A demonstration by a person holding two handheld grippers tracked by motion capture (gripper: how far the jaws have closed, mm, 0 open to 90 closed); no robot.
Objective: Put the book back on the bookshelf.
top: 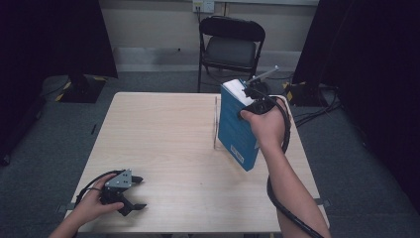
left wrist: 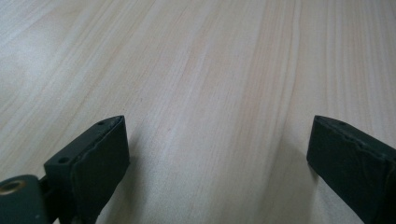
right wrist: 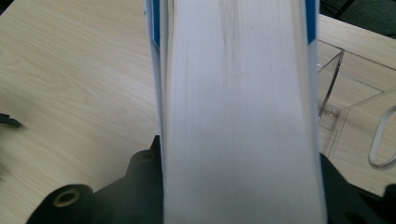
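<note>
The right tool (top: 253, 101) is clamping a thick, probably heavy blue book (top: 236, 130) across its stiff covers, while the left tool (top: 130, 192) is resting wide open and empty on the counter (top: 168, 148).

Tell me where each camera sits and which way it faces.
High view: above the person's side, looking forward and down at the table; both forearms, left gripper.
Left gripper view: low over bare tabletop, between open jaws.
Right gripper view: along jaws clamping a blue book.
Shared: book and clear stand, high and right gripper views.
</note>
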